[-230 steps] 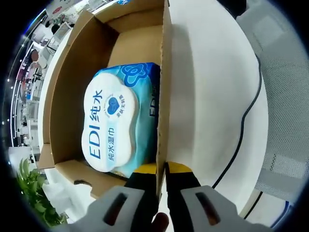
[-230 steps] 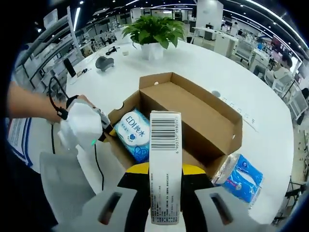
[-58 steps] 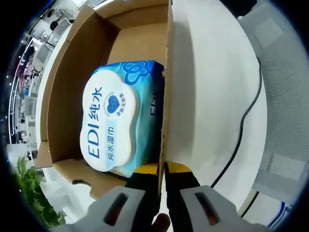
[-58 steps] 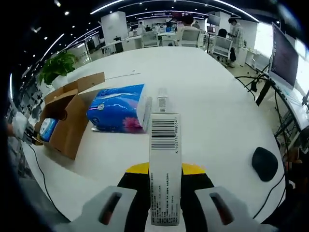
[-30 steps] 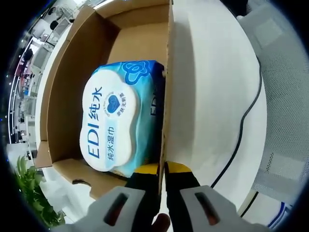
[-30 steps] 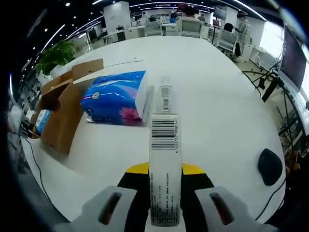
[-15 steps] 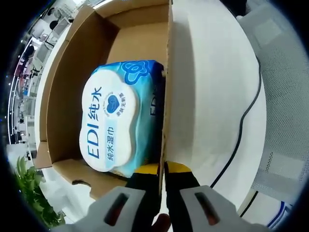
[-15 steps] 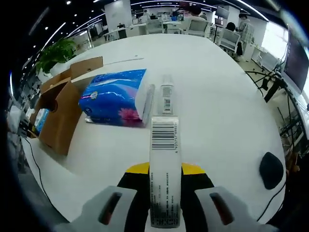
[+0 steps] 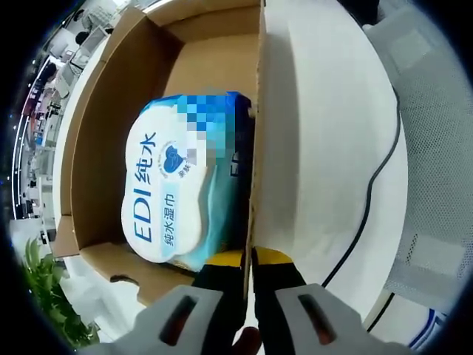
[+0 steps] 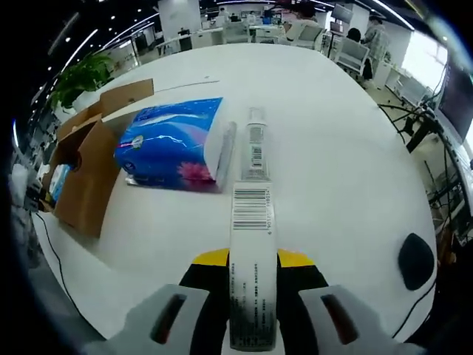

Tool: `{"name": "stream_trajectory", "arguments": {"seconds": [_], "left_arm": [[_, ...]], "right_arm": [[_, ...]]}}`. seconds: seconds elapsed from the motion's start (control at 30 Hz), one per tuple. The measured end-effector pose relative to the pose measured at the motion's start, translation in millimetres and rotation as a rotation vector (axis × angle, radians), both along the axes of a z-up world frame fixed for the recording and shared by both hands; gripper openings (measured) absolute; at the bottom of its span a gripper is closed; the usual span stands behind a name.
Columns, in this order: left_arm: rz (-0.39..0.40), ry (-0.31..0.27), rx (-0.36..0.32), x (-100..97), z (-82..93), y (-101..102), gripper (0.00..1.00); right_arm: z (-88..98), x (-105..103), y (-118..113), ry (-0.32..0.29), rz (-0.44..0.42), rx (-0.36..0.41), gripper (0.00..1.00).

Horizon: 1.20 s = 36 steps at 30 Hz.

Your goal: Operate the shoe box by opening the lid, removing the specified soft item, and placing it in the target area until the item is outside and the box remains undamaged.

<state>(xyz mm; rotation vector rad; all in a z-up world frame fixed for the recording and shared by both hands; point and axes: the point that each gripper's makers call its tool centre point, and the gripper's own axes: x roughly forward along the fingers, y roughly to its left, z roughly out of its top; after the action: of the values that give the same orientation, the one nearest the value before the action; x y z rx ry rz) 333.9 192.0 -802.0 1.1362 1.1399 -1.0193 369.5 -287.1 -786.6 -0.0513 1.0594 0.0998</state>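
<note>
In the left gripper view, an open cardboard shoe box (image 9: pixel 111 140) holds a blue and white pack of wet wipes (image 9: pixel 174 188). My left gripper (image 9: pixel 247 260) is shut on the box's side wall (image 9: pixel 255 133), near its lower end. In the right gripper view, my right gripper (image 10: pixel 251 259) is shut on a long white box with a barcode (image 10: pixel 251 222), low over the white table (image 10: pixel 332 170). Just ahead of it lies a small white tube (image 10: pixel 256 151) beside a blue tissue pack (image 10: pixel 171 154). The shoe box (image 10: pixel 85 166) stands at the left.
A black cable (image 9: pixel 369 192) runs across the table beside the shoe box, and a white mesh chair (image 9: pixel 436 148) stands past the table's edge. A black mouse (image 10: pixel 415 260) lies at the right. A potted plant (image 10: pixel 83 80) stands behind the box. Office desks and people are far off.
The right gripper has lowered the long white box toward the table, closing on the tube and tissue pack. The left gripper still holds the box wall, unmoved.
</note>
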Motion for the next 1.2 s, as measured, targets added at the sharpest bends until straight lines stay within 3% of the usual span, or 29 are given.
{"name": "stream_trajectory", "arguments": {"seconds": [0.8, 1.0, 1.2], "left_arm": [[0.003, 0.001, 0.003, 0.8, -0.2, 0.4, 0.02], [0.001, -0.001, 0.002, 0.7, -0.2, 0.3, 0.02], [-0.001, -0.003, 0.001, 0.3, 0.1, 0.1, 0.02]], "right_arm": [[-1.6, -2.0, 1.5, 0.024, 0.024, 0.004, 0.19], [-2.7, -4.0, 6.0, 0.035, 0.018, 0.046, 0.22], [-2.6, -9.3, 2.7, 0.030, 0.022, 0.011, 0.23]]}}
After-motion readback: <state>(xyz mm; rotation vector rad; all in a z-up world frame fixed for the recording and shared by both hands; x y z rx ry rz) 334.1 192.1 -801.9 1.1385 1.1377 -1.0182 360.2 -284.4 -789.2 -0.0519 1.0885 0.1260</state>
